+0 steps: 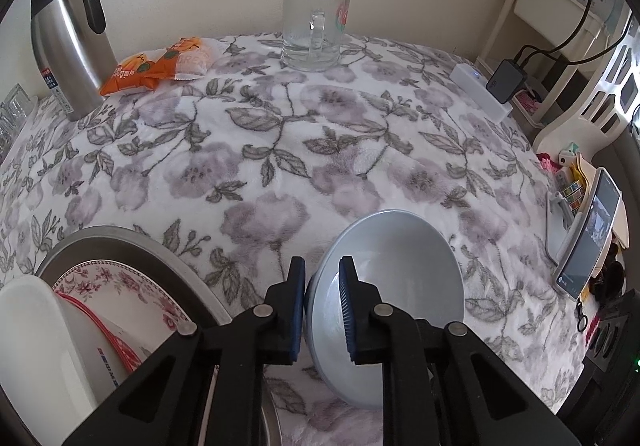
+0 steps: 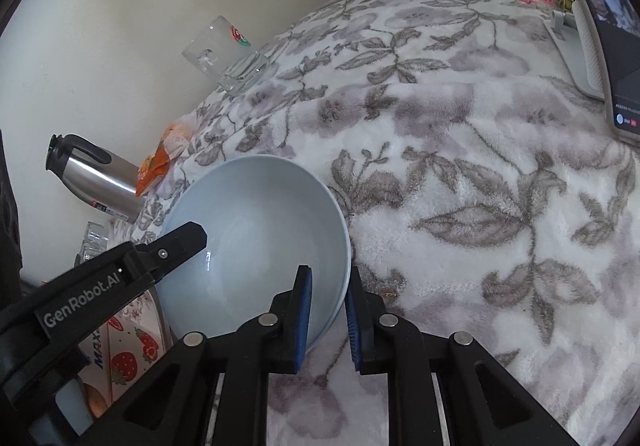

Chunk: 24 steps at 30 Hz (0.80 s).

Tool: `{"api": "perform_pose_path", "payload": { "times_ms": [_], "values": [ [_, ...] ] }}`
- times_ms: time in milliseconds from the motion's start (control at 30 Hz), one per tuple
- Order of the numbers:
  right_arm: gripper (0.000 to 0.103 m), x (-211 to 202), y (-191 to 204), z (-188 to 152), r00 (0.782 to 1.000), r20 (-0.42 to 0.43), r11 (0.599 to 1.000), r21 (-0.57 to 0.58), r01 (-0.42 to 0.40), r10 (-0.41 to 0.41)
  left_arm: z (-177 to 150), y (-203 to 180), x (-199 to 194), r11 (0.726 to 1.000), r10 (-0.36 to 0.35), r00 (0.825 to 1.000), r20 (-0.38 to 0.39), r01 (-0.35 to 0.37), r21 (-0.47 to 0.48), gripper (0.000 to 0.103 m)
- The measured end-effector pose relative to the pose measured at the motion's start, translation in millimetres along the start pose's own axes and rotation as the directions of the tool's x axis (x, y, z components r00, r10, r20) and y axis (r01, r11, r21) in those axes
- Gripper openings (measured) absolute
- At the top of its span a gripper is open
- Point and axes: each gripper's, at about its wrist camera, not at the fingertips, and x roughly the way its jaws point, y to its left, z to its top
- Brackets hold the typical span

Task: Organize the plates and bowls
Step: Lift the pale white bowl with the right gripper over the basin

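A pale blue bowl [image 1: 394,286] is held tilted above the floral cloth; it also shows in the right wrist view [image 2: 256,238]. My left gripper [image 1: 322,310] is shut on its left rim. My right gripper [image 2: 328,320] is shut on its right rim, one finger inside, one outside. The left gripper's finger [image 2: 176,246] shows at the bowl's far rim. At the lower left a metal tray [image 1: 132,242] holds a pink-flowered plate [image 1: 120,286] and a white bowl [image 1: 36,326] with red trim.
A glass mug [image 1: 316,26], a steel thermos [image 1: 68,42] and an orange snack packet [image 1: 160,64] stand at the back. A white power strip [image 1: 480,90] and a phone on a stand [image 1: 588,238] are at the right edge. A strawberry-print dish [image 2: 132,350] lies low left.
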Motion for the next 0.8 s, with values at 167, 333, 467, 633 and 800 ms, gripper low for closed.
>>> {"api": "perform_pose_path", "payload": {
  "times_ms": [167,333,467,633,800],
  "values": [
    [0.018,-11.2,3.8,3.0,1.0,0.029,1.0,-0.006,0.001,0.0,0.3,-0.3,-6.1,1.0,-0.003,1.0,0.01,0.003,-0.004,0.017],
    [0.018,-26.1,12.1,4.6,0.998,0.058,1.0,-0.027,0.004,-0.003,2.9,0.2,-21.5,1.0,-0.02,0.999,0.038,0.02,-0.015,0.017],
    [0.018,-40.2,23.0,5.6,0.996,0.086,0.999,-0.052,0.013,-0.009,5.5,3.5,-38.0,0.999,-0.042,0.997,0.07,0.044,-0.023,0.017],
    [0.018,-58.6,38.7,5.4,0.992,0.124,0.996,-0.085,0.018,-0.008,8.3,11.6,-58.0,0.996,-0.07,0.993,0.096,0.074,-0.041,0.017],
    [0.018,-73.6,54.2,3.0,0.989,0.151,0.994,-0.111,0.015,0.002,9.4,21.6,-76.4,0.992,-0.097,0.988,0.122,0.105,-0.063,0.017]
  ]
}}
